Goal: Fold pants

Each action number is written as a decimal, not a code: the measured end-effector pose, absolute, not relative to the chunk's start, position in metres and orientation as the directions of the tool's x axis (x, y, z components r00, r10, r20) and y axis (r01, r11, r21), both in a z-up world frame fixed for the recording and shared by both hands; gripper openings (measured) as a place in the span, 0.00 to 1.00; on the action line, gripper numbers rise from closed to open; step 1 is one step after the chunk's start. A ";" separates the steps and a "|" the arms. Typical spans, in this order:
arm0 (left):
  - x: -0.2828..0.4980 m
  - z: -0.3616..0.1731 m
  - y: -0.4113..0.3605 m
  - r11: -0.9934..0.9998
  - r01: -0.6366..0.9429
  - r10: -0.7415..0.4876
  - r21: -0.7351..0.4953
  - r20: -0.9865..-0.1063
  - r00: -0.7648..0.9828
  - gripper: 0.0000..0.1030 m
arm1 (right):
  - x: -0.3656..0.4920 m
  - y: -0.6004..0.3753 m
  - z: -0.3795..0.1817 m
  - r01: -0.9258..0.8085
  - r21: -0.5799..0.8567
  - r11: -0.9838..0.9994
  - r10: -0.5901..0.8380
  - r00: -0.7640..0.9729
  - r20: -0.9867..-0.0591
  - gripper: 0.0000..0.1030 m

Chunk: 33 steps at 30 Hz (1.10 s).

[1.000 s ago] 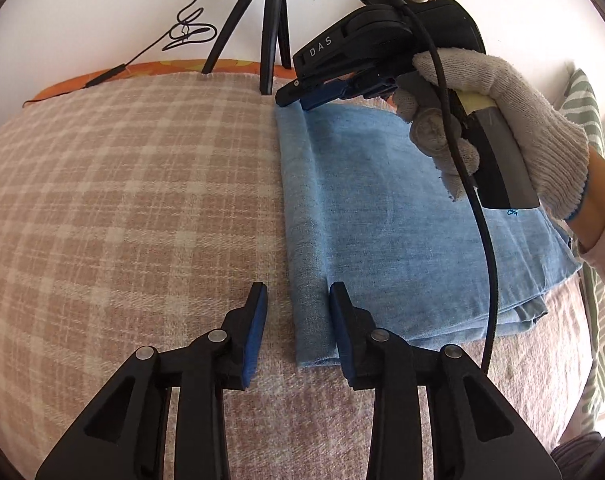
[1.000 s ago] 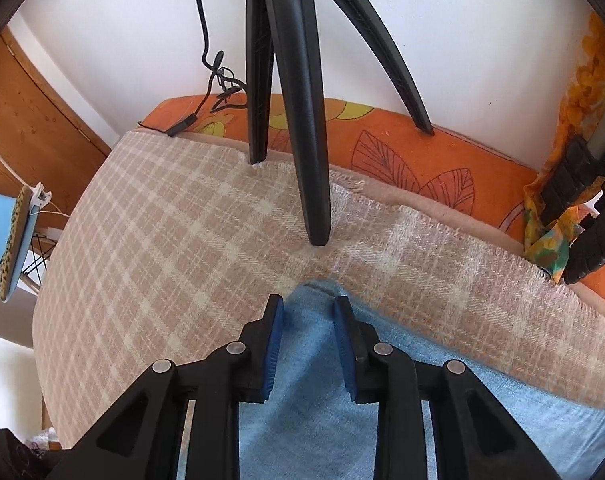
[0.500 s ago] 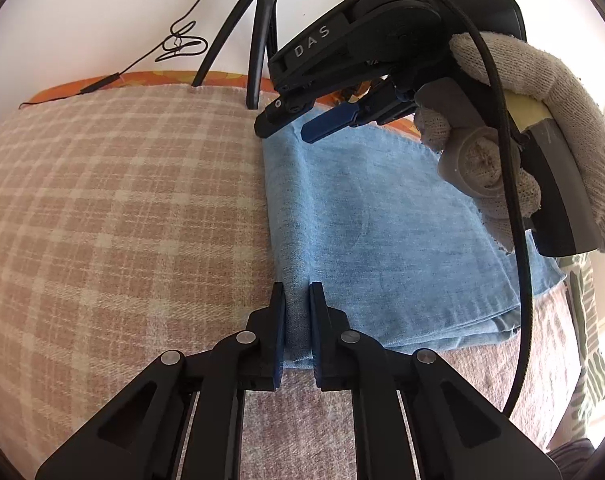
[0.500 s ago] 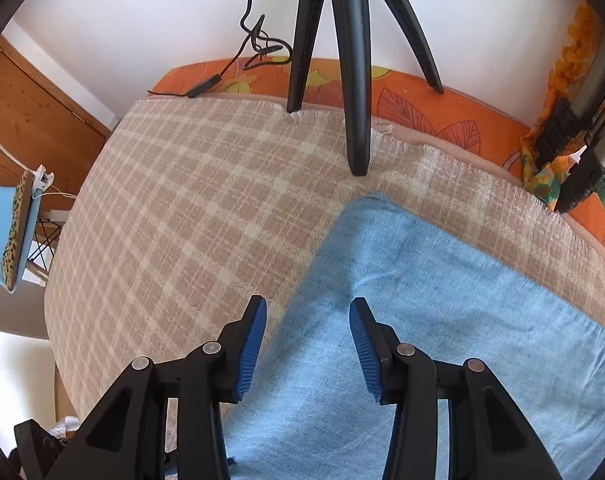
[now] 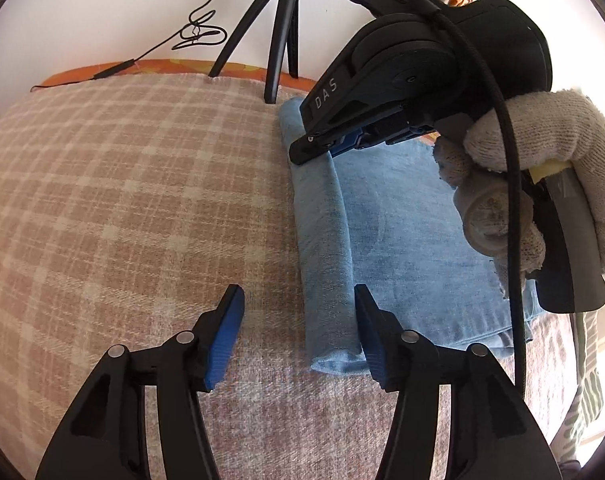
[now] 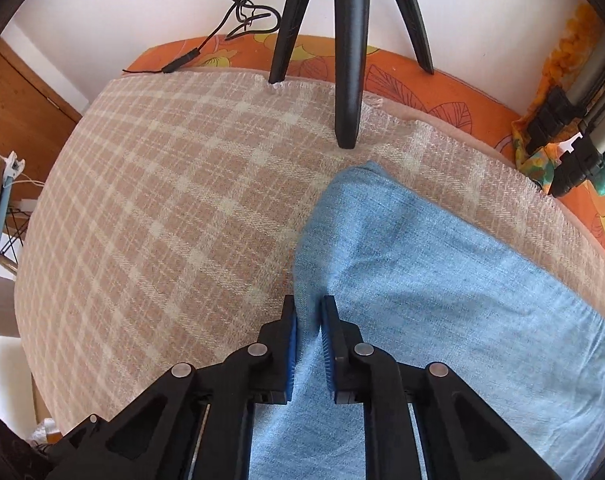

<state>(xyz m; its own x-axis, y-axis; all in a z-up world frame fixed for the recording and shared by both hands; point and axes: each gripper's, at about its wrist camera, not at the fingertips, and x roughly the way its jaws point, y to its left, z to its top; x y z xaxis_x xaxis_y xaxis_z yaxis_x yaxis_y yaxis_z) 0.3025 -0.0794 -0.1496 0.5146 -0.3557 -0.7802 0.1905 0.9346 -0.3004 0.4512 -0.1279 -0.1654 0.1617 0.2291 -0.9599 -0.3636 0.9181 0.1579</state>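
Observation:
Light blue pants (image 5: 402, 240) lie folded on a beige plaid blanket (image 5: 142, 200), with a rolled fold along their left edge. My left gripper (image 5: 298, 336) is open, its jaws spread wide near the near end of that fold, not holding it. My right gripper (image 5: 322, 146), held by a gloved hand, sits on the far end of the fold. In the right wrist view the right gripper (image 6: 308, 320) is shut on a pinch of the pants (image 6: 442, 280).
A black tripod (image 6: 346, 60) stands on the blanket just beyond the pants. A black cable (image 5: 198, 36) hangs on the white wall. An orange patterned cover (image 6: 442, 88) edges the far side. A wooden door (image 6: 18, 108) is at left.
My left gripper, shut on the near fold half a second ago, has opened wide. My right gripper, open above the pants then, has come down and shut on the far fold.

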 end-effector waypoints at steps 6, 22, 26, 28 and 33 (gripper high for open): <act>0.303 -0.149 -0.087 0.923 0.206 -0.384 -0.324 -0.761 0.523 0.25 | 0.448 -0.148 -0.152 -0.324 0.237 0.916 0.308 0.190 -0.932 0.05; 0.274 -0.086 -0.113 0.899 0.323 -0.436 -0.294 -0.644 0.629 0.08 | 0.425 -0.203 -0.094 -0.296 0.416 0.860 0.498 0.308 -0.810 0.04; 0.267 -0.067 -0.134 0.892 0.369 -0.447 -0.260 -0.624 0.641 0.08 | 0.423 -0.217 -0.081 -0.303 0.441 0.845 0.528 0.332 -0.782 0.04; 0.265 -0.058 -0.144 0.886 0.387 -0.459 -0.257 -0.613 0.643 0.08 | 0.420 -0.229 -0.074 -0.302 0.459 0.835 0.545 0.346 -0.764 0.04; 0.263 -0.042 -0.171 0.863 0.425 -0.500 -0.274 -0.582 0.641 0.08 | 0.414 -0.266 -0.055 -0.291 0.480 0.827 0.561 0.389 -0.731 0.04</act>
